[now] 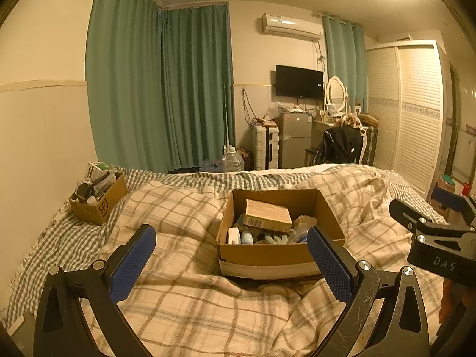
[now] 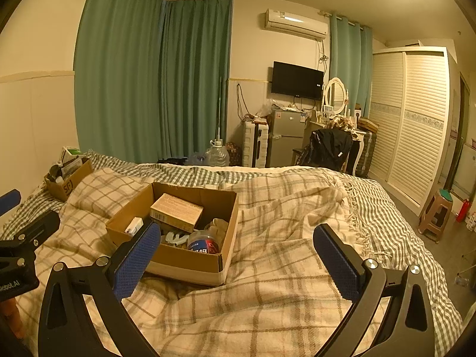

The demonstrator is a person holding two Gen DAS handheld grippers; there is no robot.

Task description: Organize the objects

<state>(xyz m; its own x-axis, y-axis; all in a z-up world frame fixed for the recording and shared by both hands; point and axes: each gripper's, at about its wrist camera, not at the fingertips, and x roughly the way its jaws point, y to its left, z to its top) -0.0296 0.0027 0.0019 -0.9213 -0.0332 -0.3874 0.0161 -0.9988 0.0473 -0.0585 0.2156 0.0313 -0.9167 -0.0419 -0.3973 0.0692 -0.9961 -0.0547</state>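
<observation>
Your two sets of tongs hung side by side over a rumpled plaid quilt [image 1: 184, 312], both spread wide and gripping nothing: the left tongs [image 1: 232, 255] framed the near wall of the open carton [image 1: 267, 255], the right tongs [image 2: 238, 255] faced bare bedding to that carton's right.

At far left a smaller SF-marked box [image 1: 99, 205], crammed with bottles and packets, sat near the bed's far left corner close to the wall; a nudge there looked likely to tip it toward the gap. Well apart from it, mid-bed, the open carton held the loose goods: a tan packet [image 1: 267, 215] lying tilted on top, a white item [image 1: 233, 235] against the left wall, and a blue-and-red capped jar [image 2: 205, 245] at the near right corner. Whether this was a sorted load or one awaiting sorting could not be told.

The quilt was soft and uneven, so pressing on a carton wall seemed apt to rock it and slide the tilted packet. The two rigs ran close together, the right tongs' body at the left camera's right edge, and a crossing reach risked a knock.

Open room lay rightward, across quilt and checked sheet [image 2: 395, 208] to the bed's fringed right edge, beyond which the floor and a stool [image 2: 437, 214] waited below.
</observation>
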